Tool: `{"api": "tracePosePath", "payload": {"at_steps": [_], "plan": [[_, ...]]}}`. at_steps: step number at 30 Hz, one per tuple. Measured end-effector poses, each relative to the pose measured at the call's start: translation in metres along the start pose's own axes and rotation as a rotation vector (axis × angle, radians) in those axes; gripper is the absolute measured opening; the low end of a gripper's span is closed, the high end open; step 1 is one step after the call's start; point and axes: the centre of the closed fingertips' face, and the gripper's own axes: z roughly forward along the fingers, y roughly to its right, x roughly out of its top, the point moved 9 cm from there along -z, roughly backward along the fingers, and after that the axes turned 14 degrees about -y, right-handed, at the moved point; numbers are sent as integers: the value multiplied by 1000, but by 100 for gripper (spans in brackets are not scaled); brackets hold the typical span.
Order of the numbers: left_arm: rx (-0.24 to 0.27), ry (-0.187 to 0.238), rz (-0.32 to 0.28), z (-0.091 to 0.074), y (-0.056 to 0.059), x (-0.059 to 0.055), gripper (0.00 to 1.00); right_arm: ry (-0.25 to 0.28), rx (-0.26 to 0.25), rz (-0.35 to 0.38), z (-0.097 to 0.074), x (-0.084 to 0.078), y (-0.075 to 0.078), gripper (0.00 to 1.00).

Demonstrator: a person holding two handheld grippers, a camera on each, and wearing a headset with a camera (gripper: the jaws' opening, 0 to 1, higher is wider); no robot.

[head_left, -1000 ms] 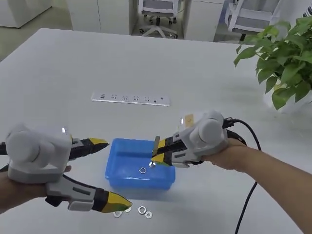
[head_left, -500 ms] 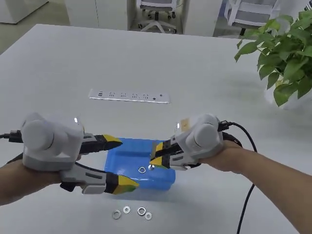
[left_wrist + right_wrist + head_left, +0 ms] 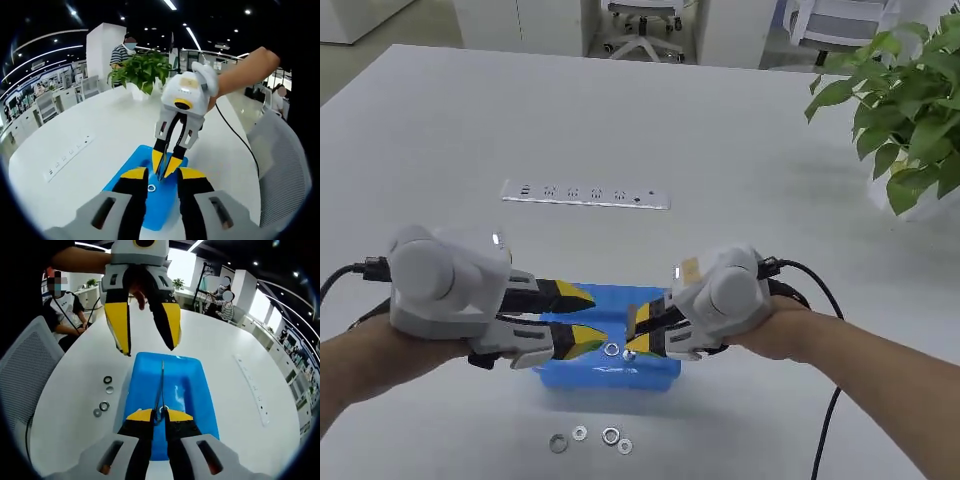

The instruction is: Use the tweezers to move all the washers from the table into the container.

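Left tool (image 3: 599, 316): jaws spread, nothing between them, tips facing the right tool. Four washers (image 3: 610, 435) lay loose on the surface (image 3: 740, 180), below and between both tools, just outside the near wall of the blue container (image 3: 620, 376). One more washer (image 3: 611, 349) lay inside it, between the two tools' tips.

Right tool (image 3: 160, 416): jaws pressed together on the tweezers (image 3: 162, 382). In the right gripper view their long axis ran as a thin line up from the jaws, in line with the container's length, toward the left tool and over the container floor. True tilt could not be told.
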Motion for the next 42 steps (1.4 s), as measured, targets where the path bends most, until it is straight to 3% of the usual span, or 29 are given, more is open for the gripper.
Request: {"api": "tracePosePath", "payload": {"at_steps": [19, 25, 42], "plan": [[-45, -48, 122, 32, -5, 15, 11, -11, 28, -19, 7, -5, -1, 10], [-64, -55, 144, 35, -2, 16, 7, -11, 25, -22, 7, -5, -1, 10], [-54, -60, 181, 34, -2, 17, 5, -22, 8, -25, 5, -4, -1, 12]]}}
